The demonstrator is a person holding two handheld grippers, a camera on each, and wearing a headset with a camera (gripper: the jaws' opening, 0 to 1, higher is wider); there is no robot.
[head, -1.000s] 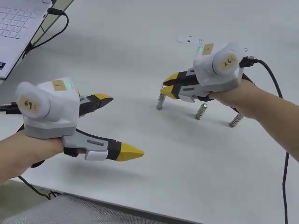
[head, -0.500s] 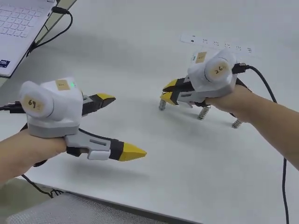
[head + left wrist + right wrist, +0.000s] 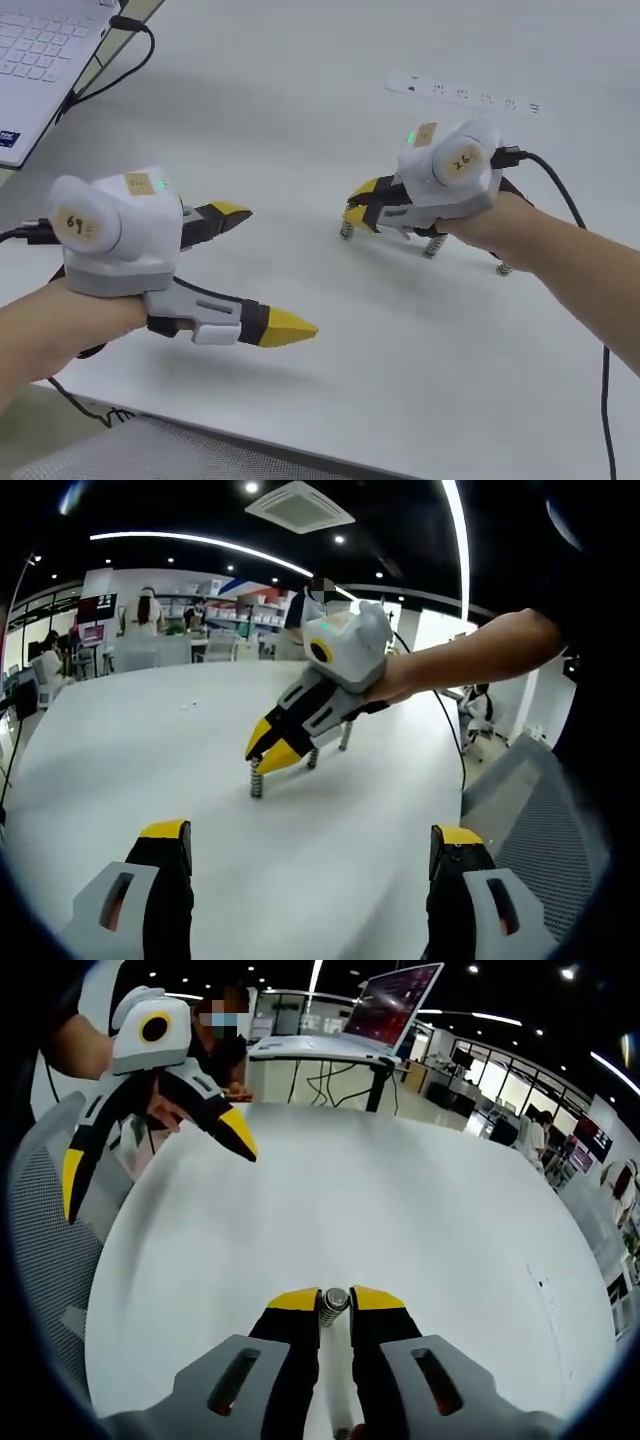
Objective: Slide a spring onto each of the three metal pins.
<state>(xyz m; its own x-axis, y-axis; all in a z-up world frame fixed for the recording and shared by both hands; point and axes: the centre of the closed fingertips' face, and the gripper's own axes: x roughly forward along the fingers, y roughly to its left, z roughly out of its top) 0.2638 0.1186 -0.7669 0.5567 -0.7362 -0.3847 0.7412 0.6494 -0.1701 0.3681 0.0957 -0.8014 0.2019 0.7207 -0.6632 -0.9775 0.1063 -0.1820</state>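
Table (image 3: 300, 120) spans the frame. Left tool (image 3: 270, 270), lower left, gapes wide, holding nothing. Right tool (image 3: 355, 203), right of centre, pinches the top of the leftmost spring (image 3: 346, 230); two more springs (image 3: 432, 245) stand right of it, under the hand.

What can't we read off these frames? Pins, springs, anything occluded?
- Pins: left gripper view, too small; coils of each spring cover whatever is inside, so seating cannot be told.
- Gripped spring: right gripper view, lower part hidden between the jaws of the right tool.
- Far spring: head view, mostly behind the person's hand.
- Laptop: head view, cut off by the top-left edge.
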